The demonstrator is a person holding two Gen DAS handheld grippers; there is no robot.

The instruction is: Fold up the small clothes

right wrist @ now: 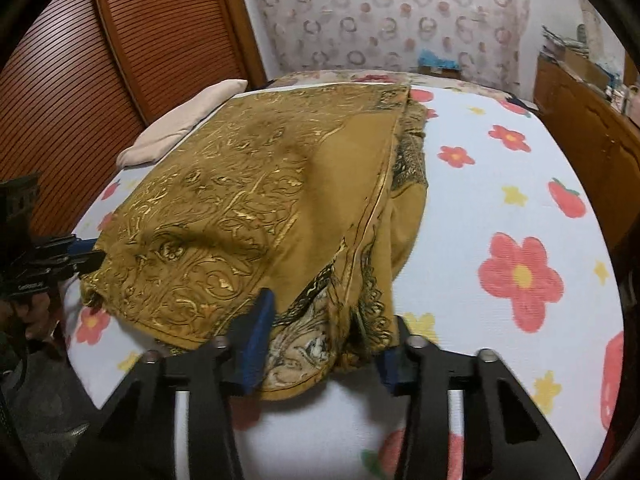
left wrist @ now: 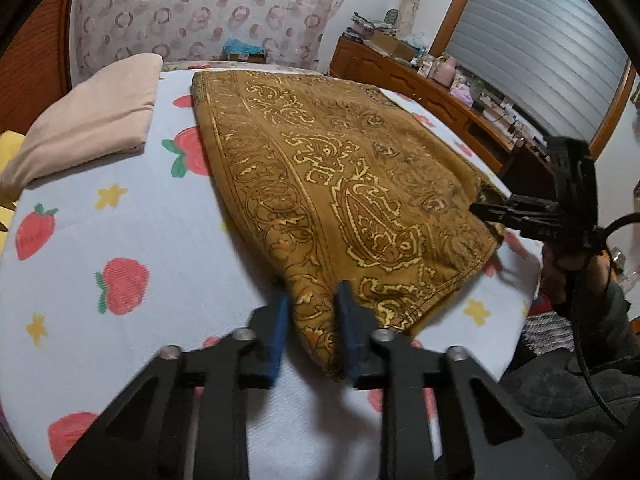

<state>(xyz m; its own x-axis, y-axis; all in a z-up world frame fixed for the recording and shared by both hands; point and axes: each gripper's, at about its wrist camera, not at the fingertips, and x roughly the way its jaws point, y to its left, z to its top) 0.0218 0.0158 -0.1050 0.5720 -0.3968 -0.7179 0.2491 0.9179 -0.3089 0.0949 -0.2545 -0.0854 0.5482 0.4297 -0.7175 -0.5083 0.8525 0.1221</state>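
Patterned cloth (left wrist: pixel 340 168) lies on bed sheet (left wrist: pixel 120 208), folded garment (left wrist: pixel 92 124) left.

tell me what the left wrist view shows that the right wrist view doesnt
Only the left wrist view: the slatted window shutter, and the left gripper shut on the mustard paisley cloth at its near corner. Only the right wrist view: the ribbed wooden door, and the right gripper around bunched layers of the cloth's other near corner. Both: the cloth, the folded beige cloth, and the strawberry-print sheet.

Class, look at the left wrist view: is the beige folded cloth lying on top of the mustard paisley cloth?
No, the beige folded cloth lies apart from the mustard paisley cloth, on the sheet.
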